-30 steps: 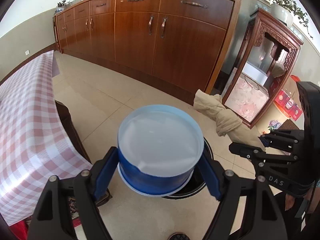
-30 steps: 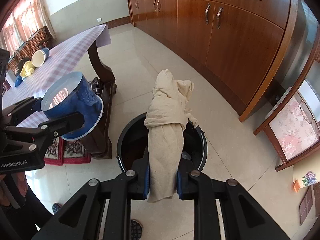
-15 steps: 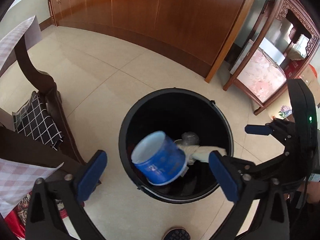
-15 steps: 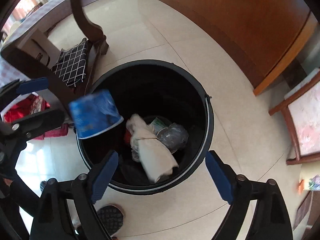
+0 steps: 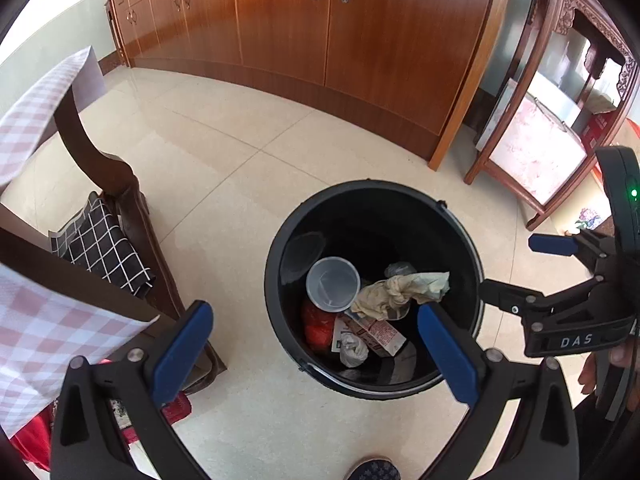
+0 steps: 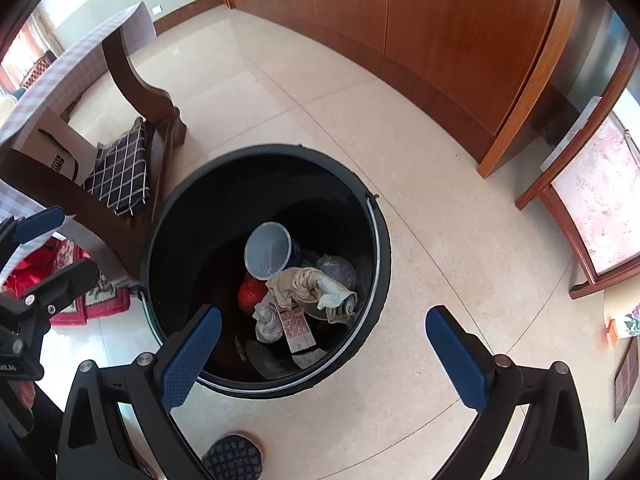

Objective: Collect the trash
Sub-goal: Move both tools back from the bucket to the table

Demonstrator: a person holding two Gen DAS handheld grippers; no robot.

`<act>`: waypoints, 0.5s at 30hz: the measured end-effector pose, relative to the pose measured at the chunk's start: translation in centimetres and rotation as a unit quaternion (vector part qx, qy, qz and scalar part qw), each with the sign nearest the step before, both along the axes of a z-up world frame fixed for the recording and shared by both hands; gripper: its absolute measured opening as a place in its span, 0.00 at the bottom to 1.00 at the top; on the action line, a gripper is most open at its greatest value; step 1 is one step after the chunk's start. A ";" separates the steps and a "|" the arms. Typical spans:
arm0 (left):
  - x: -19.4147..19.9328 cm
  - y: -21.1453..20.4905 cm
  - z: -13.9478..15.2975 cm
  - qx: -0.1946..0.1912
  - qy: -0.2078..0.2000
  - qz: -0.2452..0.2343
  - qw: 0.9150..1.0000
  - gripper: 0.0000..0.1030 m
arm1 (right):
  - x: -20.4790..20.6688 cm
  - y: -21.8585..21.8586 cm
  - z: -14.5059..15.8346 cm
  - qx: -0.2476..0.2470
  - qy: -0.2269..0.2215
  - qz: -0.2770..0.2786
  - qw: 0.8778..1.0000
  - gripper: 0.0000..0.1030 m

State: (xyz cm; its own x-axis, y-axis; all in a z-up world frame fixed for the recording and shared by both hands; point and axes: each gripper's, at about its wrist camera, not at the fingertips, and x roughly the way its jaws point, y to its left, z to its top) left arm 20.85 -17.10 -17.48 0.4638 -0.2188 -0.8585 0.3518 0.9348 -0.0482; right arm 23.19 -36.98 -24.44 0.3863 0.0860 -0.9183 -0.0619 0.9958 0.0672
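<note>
Blue cup (image 5: 333,285): was clamped in the left gripper (image 5: 316,350), fell, landed mouth-up inside the black bin (image 5: 460,232), near its far wall.
Beige cloth (image 5: 396,292): was pinched in the right gripper (image 6: 324,354), dropped, ended crumpled on the rubbish beside the cup.
Left gripper: went from clamped to spread wide, empty.
Right gripper: likewise parted, empty.
Both cameras: tipped down over the bin.

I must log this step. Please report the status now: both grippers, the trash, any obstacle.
Left gripper open, empty. Right gripper open, empty. Blue cup and beige cloth inside black bin. Nothing blocking bin mouth.
</note>
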 end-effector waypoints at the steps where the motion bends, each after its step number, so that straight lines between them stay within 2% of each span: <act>1: -0.2 0.1 0.4 0.000 -0.004 -0.001 1.000 1.00 | -0.3 0.1 0.5 0.000 -0.006 -0.002 1.000 1.00; 7: -1.8 1.0 3.2 -0.010 -0.036 -0.003 0.999 1.00 | -1.9 1.3 3.5 -0.003 -0.042 -0.013 0.999 1.00; 15: -3.4 3.5 6.7 -0.026 -0.068 0.019 0.997 1.00 | -3.6 3.1 7.9 -0.001 -0.085 -0.018 0.996 1.00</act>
